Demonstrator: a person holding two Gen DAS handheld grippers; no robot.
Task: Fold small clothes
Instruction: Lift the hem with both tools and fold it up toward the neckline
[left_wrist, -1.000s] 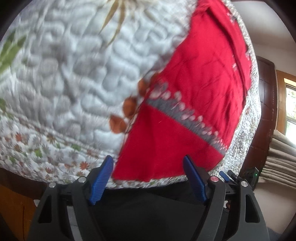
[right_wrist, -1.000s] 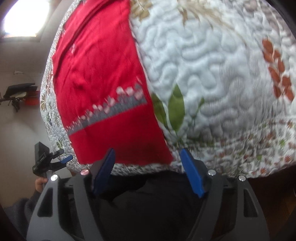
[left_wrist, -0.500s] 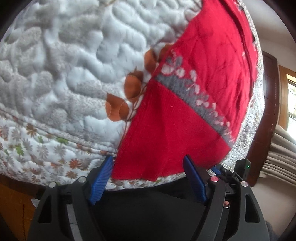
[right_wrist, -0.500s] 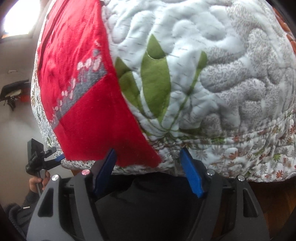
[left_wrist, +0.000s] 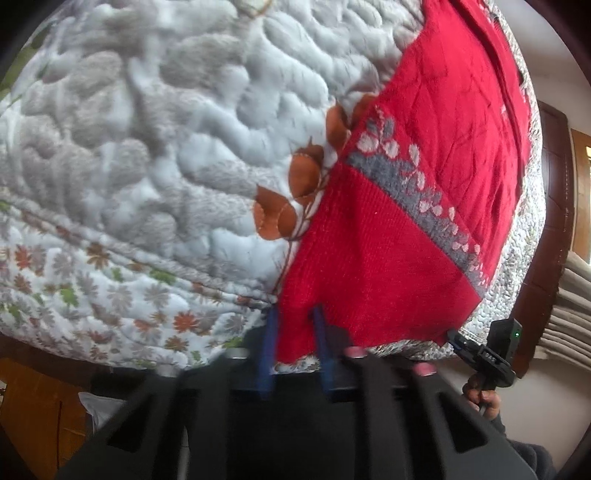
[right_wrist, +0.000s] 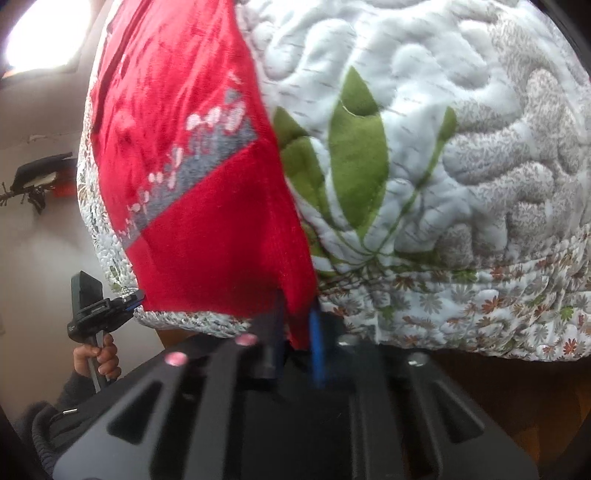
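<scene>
i have the red knit garment (left_wrist: 388, 266) lying flat on the quilted bedspread (left_wrist: 155, 140), its bottom hem hanging just over the bed's near edge at the lower middle of both frames. my left gripper (left_wrist: 295, 332) has its blue fingers drawn close together with the hem's left corner pinched between them; my right gripper (right_wrist: 297, 325) is likewise nearly together on the hem's right corner. both look clamped on cloth, though the blur keeps me from seeing how much fabric each has.

i judge the garment to be light, soft and floppy, a ribbed knit with a grey patterned band (left_wrist: 417, 199) across it. it should drape and sag between the two corners when lifted, and the knit may stretch if i pull the corners apart too hard. it looks grippy rather than slippery, so a shallow pinch may do, but a deeper bite on the thick hem would be safer. the corners are the right places to hold for carrying the hem up toward the far end.

the left view shows the orange leaf print (left_wrist: 291, 199) beside the garment and the other gripper at lower right; the right view shows green leaves (right_wrist: 354, 147) and a bright window (right_wrist: 44, 33) at upper left.
</scene>
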